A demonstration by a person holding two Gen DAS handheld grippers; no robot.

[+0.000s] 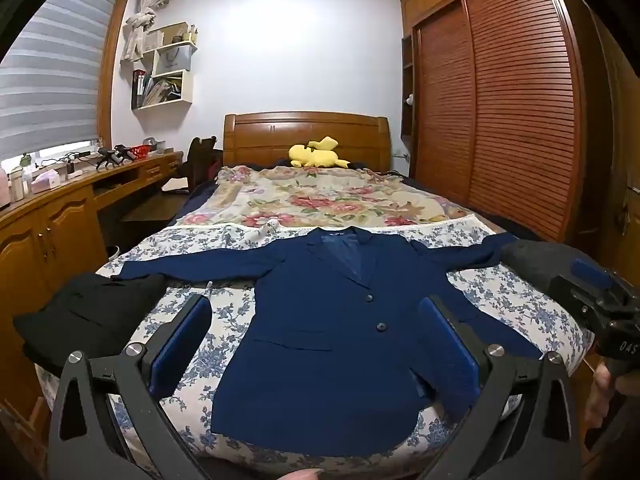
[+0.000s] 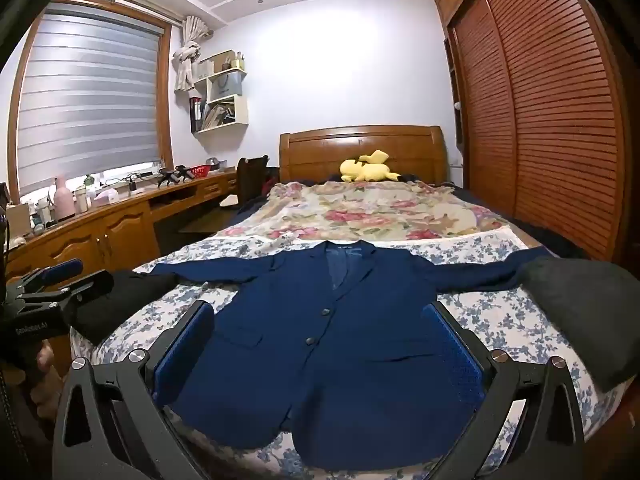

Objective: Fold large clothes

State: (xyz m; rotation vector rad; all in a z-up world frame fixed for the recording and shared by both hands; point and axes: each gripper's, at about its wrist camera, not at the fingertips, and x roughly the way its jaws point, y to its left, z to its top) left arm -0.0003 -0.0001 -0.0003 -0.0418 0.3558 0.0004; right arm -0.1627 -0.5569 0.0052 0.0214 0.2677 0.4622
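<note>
A navy blue blazer [image 1: 332, 340] lies flat and face up on the bed, sleeves spread out to both sides, two buttons down the front. It also shows in the right wrist view [image 2: 340, 352]. My left gripper [image 1: 316, 320] is open and empty, held above the blazer's lower half. My right gripper [image 2: 320, 328] is open and empty, also above the blazer near its hem. The right gripper shows at the right edge of the left wrist view [image 1: 600, 300]; the left gripper shows at the left edge of the right wrist view [image 2: 52, 292].
A black folded garment [image 1: 92, 316] lies at the bed's left edge, a dark grey one [image 2: 580, 308] at its right edge. The blue floral sheet [image 1: 224, 312] covers the bed; a yellow plush [image 1: 316, 154] sits by the headboard. A wooden desk [image 1: 60, 216] runs left, a wardrobe [image 1: 500, 100] right.
</note>
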